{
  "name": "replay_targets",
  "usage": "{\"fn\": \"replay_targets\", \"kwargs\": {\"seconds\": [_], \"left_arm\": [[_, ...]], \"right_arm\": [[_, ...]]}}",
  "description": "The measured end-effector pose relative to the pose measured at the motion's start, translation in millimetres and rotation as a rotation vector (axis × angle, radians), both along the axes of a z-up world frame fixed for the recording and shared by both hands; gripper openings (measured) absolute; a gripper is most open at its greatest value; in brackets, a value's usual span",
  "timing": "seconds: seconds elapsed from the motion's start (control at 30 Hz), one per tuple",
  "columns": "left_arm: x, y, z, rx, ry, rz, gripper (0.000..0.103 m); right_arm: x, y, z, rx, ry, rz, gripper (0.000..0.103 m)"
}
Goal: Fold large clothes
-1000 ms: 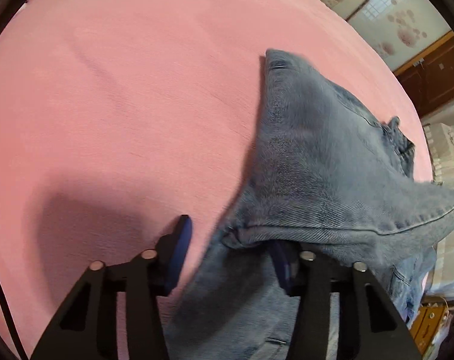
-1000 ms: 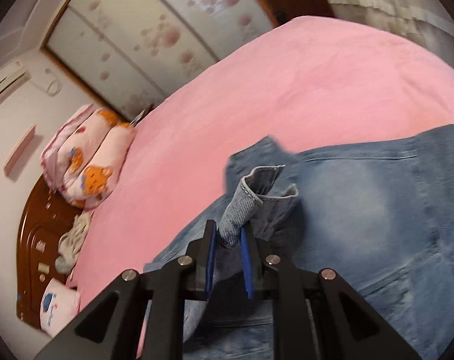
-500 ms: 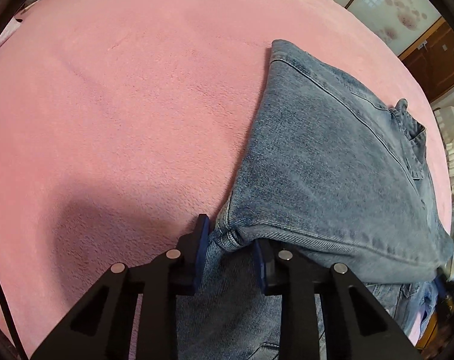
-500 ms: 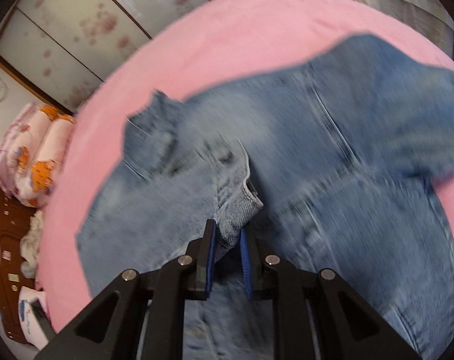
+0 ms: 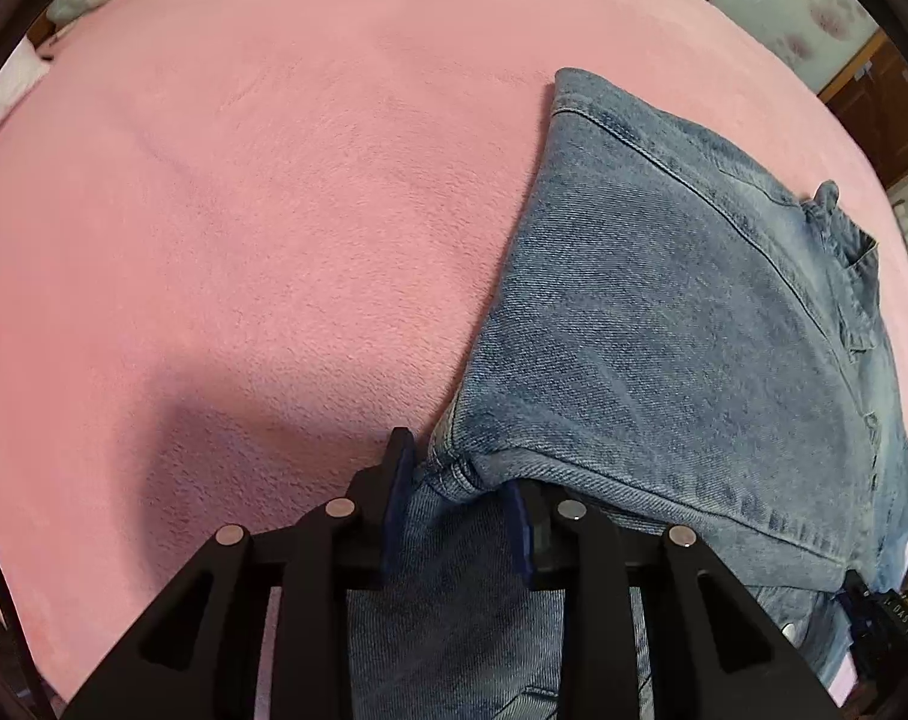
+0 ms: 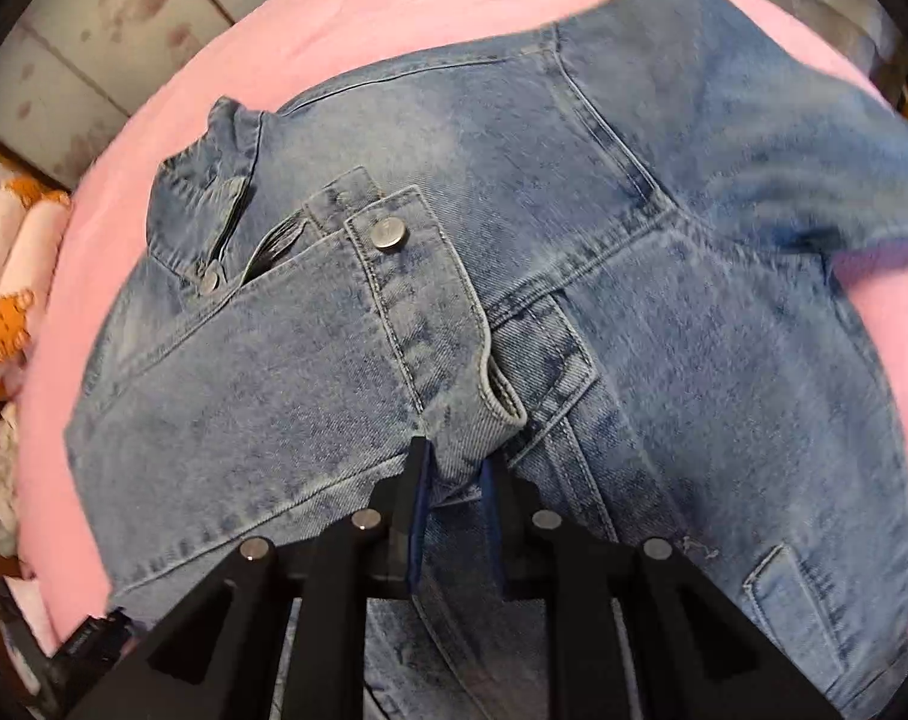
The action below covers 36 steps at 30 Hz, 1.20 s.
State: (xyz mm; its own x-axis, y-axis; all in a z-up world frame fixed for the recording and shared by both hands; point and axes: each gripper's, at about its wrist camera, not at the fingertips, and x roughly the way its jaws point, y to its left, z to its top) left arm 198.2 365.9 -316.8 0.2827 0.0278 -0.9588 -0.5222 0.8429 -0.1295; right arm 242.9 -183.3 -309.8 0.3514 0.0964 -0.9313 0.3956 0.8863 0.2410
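A blue denim jacket (image 5: 682, 324) lies folded over on a pink bed cover (image 5: 243, 210). My left gripper (image 5: 454, 480) is shut on the jacket's hem corner, with the folded panel spread out to the right. In the right wrist view the jacket (image 6: 634, 240) fills most of the frame, front side showing a metal button (image 6: 389, 233) on the placket. My right gripper (image 6: 457, 468) is shut on the jacket's buttoned front edge, low over the fabric.
Patterned pink pillows (image 6: 3, 288) lie at the left edge of the bed. A wardrobe with flower-print doors (image 5: 814, 18) stands beyond the bed. A dark wooden cabinet (image 5: 892, 102) is at the far right.
Both grippers have carried the jacket's edge over and down, laying the fold flat on the bed. The left gripper has closed on the hem. The right view now looks down on the jacket.
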Motion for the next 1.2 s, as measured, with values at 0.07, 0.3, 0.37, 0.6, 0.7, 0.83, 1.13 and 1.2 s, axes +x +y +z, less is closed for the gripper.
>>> {"fn": "replay_targets", "kwargs": {"seconds": [0.07, 0.3, 0.37, 0.6, 0.7, 0.83, 1.13, 1.2], "left_arm": [[2.9, -6.5, 8.8, 0.03, 0.008, -0.023, 0.029], [-1.9, -39.7, 45.3, 0.081, 0.013, -0.162, 0.044], [-6.7, -52.2, 57.5, 0.07, -0.016, -0.21, 0.044], [11.8, -103.3, 61.2, -0.123, -0.049, -0.39, 0.033], [20.1, -120.3, 49.5, -0.164, -0.039, -0.44, 0.014], [41.1, -136.7, 23.9, -0.244, 0.023, -0.457, 0.008], [50.1, -125.7, -8.0, -0.258, 0.077, -0.384, 0.005], [48.2, -113.2, -7.1, -0.208, 0.081, -0.37, 0.005]], "right_arm": [[-1.6, 2.0, 5.2, -0.021, -0.022, 0.024, 0.017], [-17.8, 0.8, 29.8, -0.056, -0.036, 0.057, 0.022], [-21.8, 3.9, 38.6, -0.042, -0.063, 0.084, 0.022], [-20.0, 59.0, 36.9, 0.087, -0.092, 0.33, 0.022], [-16.7, 93.7, 33.3, 0.105, -0.112, 0.42, 0.021], [-11.8, 127.9, 24.4, 0.141, -0.132, 0.504, 0.002], [1.0, 128.9, -3.4, 0.114, -0.15, 0.537, 0.0], [1.8, 109.0, -1.2, 0.052, -0.15, 0.49, 0.0]]}}
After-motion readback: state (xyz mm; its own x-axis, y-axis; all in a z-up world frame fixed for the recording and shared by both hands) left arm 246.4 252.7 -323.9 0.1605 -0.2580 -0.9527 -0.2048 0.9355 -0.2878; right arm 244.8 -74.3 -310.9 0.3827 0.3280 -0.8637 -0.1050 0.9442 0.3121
